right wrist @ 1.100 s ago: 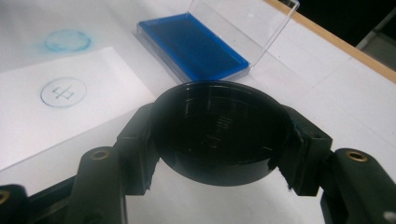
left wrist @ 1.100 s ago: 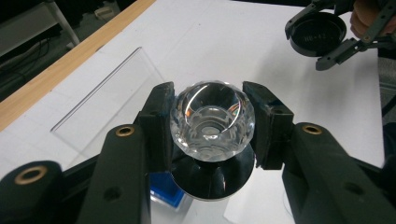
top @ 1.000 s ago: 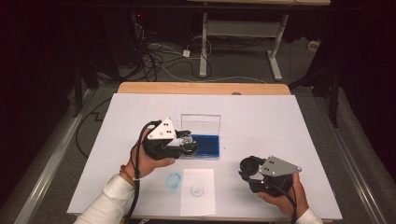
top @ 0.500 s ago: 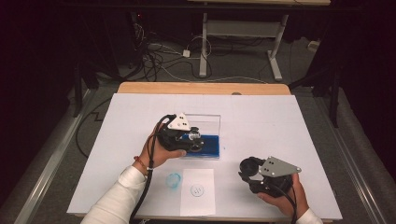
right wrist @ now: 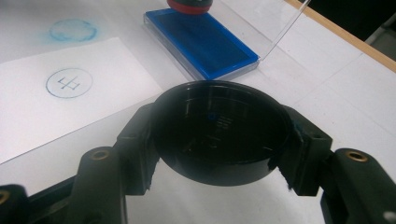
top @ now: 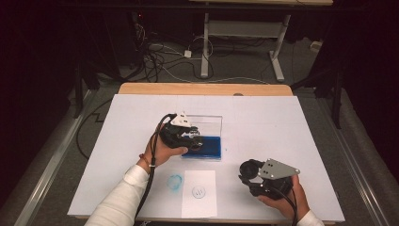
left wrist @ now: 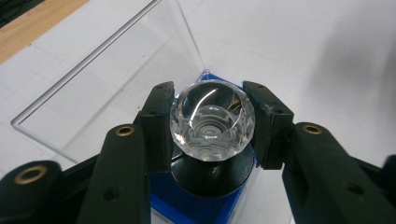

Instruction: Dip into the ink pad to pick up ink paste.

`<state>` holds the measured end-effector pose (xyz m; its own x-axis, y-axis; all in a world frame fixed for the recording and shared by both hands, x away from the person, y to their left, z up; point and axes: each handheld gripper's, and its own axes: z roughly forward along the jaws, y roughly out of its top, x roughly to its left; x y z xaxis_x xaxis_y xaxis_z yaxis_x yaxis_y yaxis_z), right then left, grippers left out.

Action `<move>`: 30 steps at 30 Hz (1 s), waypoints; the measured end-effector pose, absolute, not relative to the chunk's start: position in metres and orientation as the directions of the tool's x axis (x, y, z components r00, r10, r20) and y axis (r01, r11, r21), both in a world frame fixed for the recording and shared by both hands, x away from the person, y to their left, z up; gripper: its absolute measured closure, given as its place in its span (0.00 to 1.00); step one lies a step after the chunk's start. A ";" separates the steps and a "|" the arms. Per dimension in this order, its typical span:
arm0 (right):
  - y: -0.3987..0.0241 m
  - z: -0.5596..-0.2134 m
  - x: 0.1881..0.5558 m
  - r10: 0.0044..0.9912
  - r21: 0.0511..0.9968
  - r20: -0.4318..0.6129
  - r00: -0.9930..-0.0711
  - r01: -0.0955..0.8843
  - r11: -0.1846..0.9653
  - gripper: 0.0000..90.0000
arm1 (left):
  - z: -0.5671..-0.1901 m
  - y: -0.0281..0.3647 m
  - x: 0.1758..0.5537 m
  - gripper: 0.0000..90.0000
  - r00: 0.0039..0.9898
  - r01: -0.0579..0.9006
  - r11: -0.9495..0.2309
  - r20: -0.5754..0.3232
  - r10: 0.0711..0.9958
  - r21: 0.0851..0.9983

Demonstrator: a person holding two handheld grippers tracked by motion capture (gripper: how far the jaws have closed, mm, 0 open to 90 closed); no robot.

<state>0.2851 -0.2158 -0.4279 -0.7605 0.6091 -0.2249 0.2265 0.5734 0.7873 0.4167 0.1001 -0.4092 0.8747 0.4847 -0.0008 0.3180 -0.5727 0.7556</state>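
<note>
Stamp [left wrist: 212, 126], crystal-topped, sits clamped in the left gripper [top: 195, 141] over the blue ink pad [top: 207, 147], frame centre; right gripper [top: 247, 173] grips a black cap [right wrist: 219, 133] lower right.

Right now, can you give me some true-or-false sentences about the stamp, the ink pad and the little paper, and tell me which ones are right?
1. The left gripper is shut on the stamp by its clear faceted knob. True.
2. The stamp is over the red ink pad. False: the ink pad is blue.
3. The small paper already bears a round blue print. True.
4. The right gripper has open, bare jaws. False: it is shut on a round black cap.
5. The ink pad's clear lid lies flat on the pad. False: it stands open behind the pad.
</note>
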 end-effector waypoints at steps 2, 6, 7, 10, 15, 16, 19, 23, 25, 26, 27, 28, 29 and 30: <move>-0.216 -0.428 0.285 0.610 0.787 -0.225 -0.759 0.227 0.573 0.43 | -0.411 0.099 0.418 0.61 0.872 0.319 -0.576 0.005 0.490 0.753; -0.216 -0.428 0.286 0.610 0.786 -0.226 -0.760 0.228 0.575 0.43 | -0.416 0.097 0.421 0.61 0.872 0.330 -0.581 -0.004 0.490 0.744; -0.216 -0.428 0.286 0.609 0.785 -0.227 -0.760 0.228 0.576 0.43 | -0.417 0.097 0.421 0.61 0.873 0.331 -0.581 -0.006 0.489 0.744; -0.216 -0.429 0.286 0.607 0.782 -0.228 -0.762 0.228 0.580 0.43 | -0.420 0.096 0.422 0.61 0.872 0.336 -0.584 -0.009 0.490 0.739; -0.216 -0.429 0.285 0.606 0.779 -0.229 -0.761 0.230 0.584 0.43 | -0.424 0.098 0.422 0.61 0.867 0.346 -0.586 -0.011 0.498 0.733; -0.216 -0.429 0.285 0.608 0.779 -0.227 -0.761 0.232 0.582 0.43 | -0.424 0.099 0.422 0.61 0.866 0.347 -0.586 -0.009 0.501 0.732; -0.216 -0.430 0.286 0.606 0.777 -0.227 -0.762 0.233 0.584 0.43 | -0.426 0.101 0.423 0.61 0.863 0.354 -0.587 -0.012 0.505 0.728; -0.215 -0.430 0.286 0.605 0.777 -0.230 -0.762 0.231 0.586 0.43 | -0.428 0.101 0.424 0.61 0.861 0.356 -0.590 -0.010 0.508 0.724; -0.215 -0.430 0.286 0.604 0.775 -0.230 -0.763 0.232 0.588 0.43 | -0.429 0.101 0.424 0.61 0.860 0.355 -0.594 -0.004 0.509 0.721; -0.215 -0.430 0.286 0.606 0.774 -0.230 -0.762 0.234 0.588 0.43 | -0.429 0.101 0.424 0.61 0.860 0.356 -0.592 -0.006 0.510 0.723; -0.215 -0.430 0.286 0.606 0.774 -0.229 -0.762 0.235 0.588 0.43 | -0.430 0.102 0.425 0.61 0.859 0.354 -0.589 -0.004 0.512 0.726; -0.215 -0.431 0.286 0.605 0.774 -0.227 -0.763 0.236 0.588 0.43 | -0.430 0.102 0.425 0.61 0.861 0.355 -0.595 -0.004 0.509 0.721; -0.215 -0.431 0.286 0.603 0.773 -0.227 -0.764 0.235 0.589 0.43 | -0.431 0.102 0.426 0.61 0.859 0.358 -0.604 0.002 0.511 0.712; -0.215 -0.431 0.286 0.603 0.772 -0.227 -0.765 0.236 0.590 0.43 | -0.432 0.102 0.426 0.61 0.860 0.360 -0.603 -0.003 0.510 0.712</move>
